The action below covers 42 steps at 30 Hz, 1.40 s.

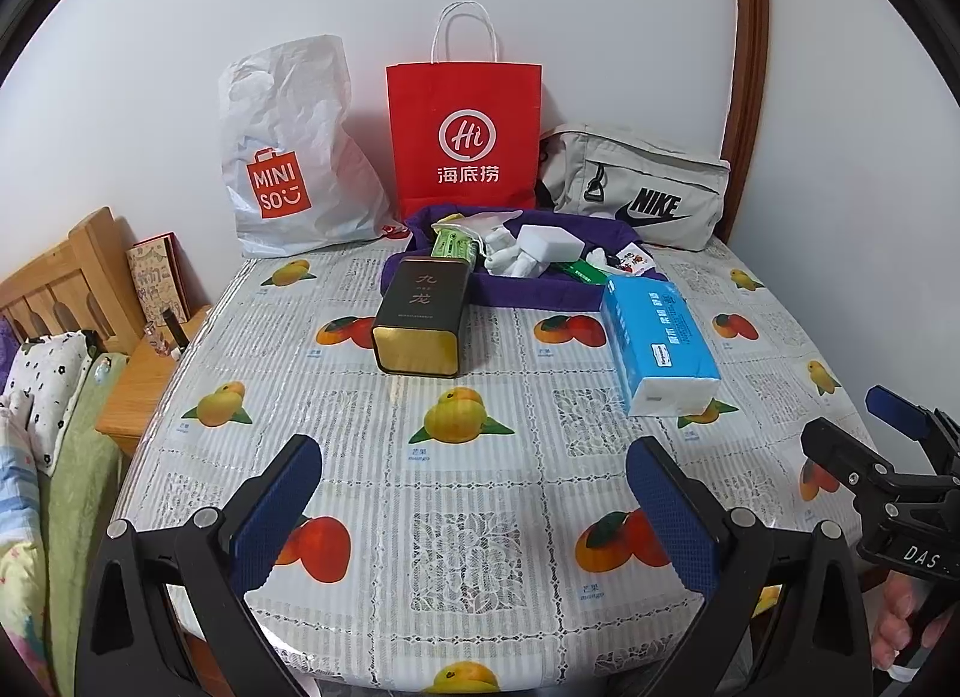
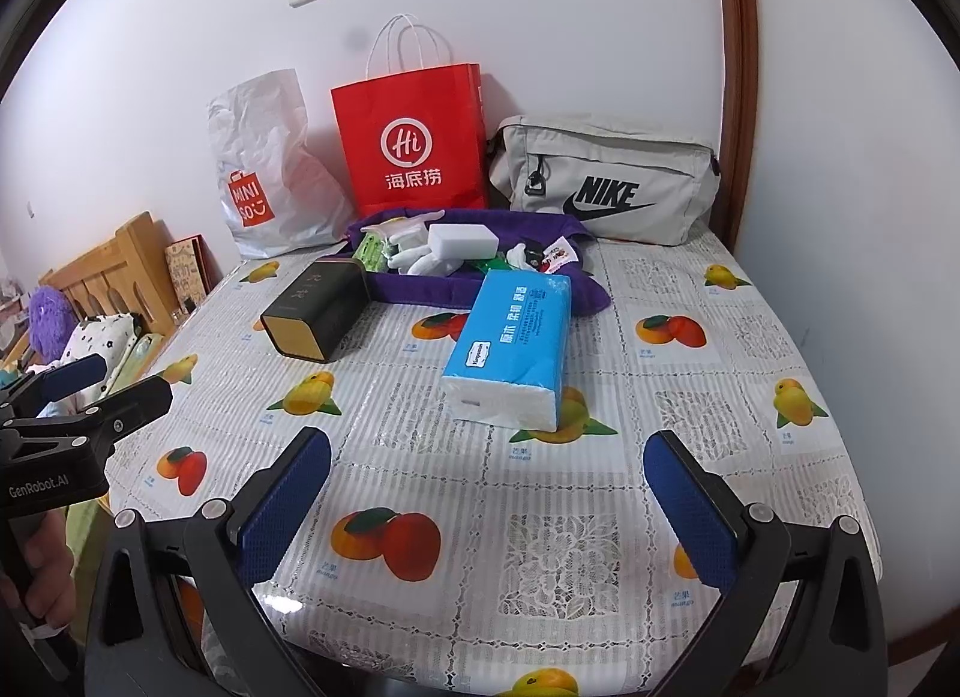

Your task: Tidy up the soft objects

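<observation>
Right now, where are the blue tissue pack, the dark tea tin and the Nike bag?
blue tissue pack [image 2: 516, 331], right wrist view, on its blue top face.
dark tea tin [image 1: 423, 304], left wrist view, on its dark lettered side.
Nike bag [image 2: 606, 181], right wrist view, on its logo.

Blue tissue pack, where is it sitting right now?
The blue tissue pack lies flat on the fruit-print tablecloth, mid-table ahead of the right gripper, its far end against the purple fabric tray and the dark tea tin to its left.
</observation>
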Available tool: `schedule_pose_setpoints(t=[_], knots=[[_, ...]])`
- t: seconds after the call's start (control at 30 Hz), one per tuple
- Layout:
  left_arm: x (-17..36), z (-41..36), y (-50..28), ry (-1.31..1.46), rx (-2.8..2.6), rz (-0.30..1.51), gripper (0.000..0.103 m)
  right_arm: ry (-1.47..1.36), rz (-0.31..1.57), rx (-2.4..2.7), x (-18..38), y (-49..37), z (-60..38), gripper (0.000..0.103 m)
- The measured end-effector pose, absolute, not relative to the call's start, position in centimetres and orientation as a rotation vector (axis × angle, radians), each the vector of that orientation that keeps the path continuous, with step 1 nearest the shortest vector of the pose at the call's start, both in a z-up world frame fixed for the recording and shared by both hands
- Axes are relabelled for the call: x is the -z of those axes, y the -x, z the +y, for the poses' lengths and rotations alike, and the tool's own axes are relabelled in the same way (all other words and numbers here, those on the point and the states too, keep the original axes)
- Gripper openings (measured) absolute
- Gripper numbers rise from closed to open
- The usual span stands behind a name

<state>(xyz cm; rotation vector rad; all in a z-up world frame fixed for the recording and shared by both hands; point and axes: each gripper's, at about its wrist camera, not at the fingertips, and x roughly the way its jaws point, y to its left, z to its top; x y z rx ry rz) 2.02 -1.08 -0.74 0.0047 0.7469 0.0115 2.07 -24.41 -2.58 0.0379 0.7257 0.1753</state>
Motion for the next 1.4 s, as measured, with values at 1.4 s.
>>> schedule_pose_setpoints(t=[1.4], knots=[[0.57,-0.82,-1.75,-0.001,-0.014,0.742,0.103,-0.031,0.723,-0.179,2.40,-1.67,-23.82,0.103]])
